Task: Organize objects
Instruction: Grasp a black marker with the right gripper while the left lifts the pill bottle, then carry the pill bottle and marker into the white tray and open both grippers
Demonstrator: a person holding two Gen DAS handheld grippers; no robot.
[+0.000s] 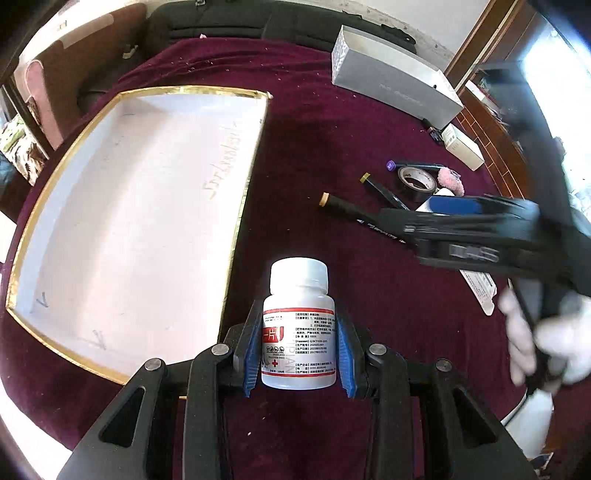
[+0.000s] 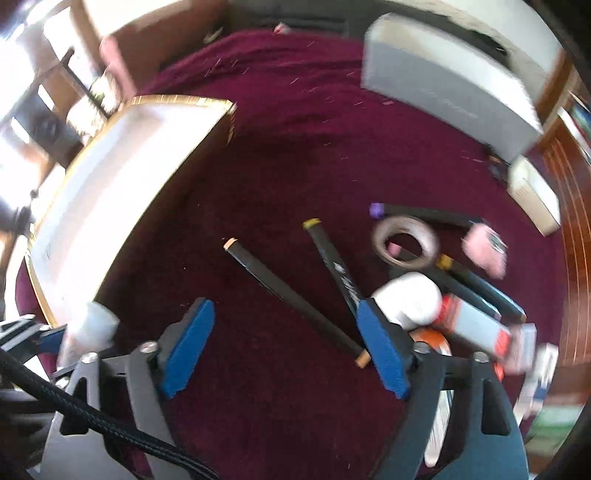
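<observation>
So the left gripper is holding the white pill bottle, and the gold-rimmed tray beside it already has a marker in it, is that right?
Not quite. The left gripper does hold the white pill bottle, but the gold-rimmed tray holds nothing, as the left wrist view shows. The markers lie on the maroon cloth outside it.

A home room: a table under a maroon velvet cloth, a black sofa at its far side, wooden furniture on the right
</observation>
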